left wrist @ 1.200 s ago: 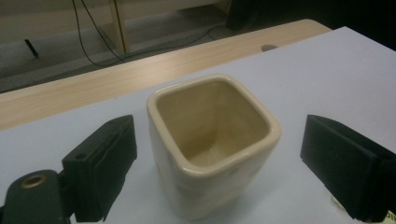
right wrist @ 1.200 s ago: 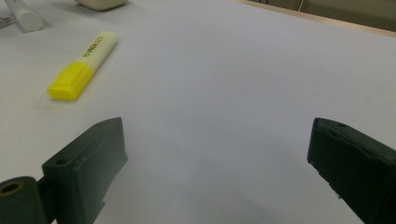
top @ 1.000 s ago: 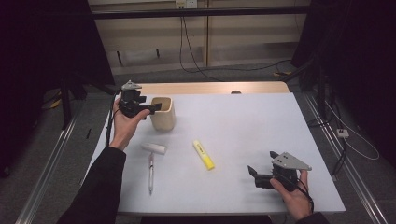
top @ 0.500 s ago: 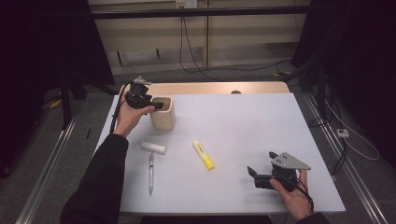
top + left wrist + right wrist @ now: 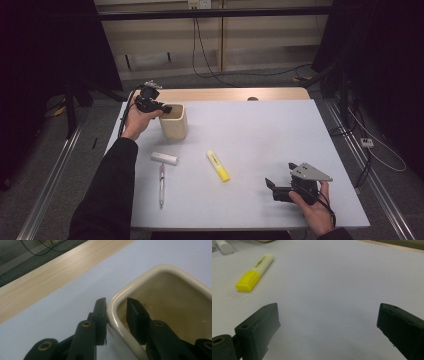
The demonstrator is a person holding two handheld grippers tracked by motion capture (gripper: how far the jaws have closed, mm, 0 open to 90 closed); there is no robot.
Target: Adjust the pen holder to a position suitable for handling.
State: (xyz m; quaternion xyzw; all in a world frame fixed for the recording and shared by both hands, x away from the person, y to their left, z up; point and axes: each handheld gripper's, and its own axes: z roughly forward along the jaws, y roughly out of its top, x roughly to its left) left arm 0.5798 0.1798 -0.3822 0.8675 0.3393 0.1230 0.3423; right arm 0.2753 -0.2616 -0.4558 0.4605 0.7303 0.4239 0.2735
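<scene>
Two jaws of my left gripper (image 5: 116, 315) are closing over the rim of the cream cup (image 5: 160, 305) near the table's (image 5: 280, 130) far left corner, one inside, one outside, seemingly touching it. My right gripper (image 5: 327, 332) is resting with jaws wide apart near the yellow highlighter (image 5: 254, 272).

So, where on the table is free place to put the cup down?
Free: the wide right half, from the yellow highlighter to the table's right edge, behind the right gripper. Crowded: the near left, where white tube, pen and highlighter lie before the cup.
</scene>
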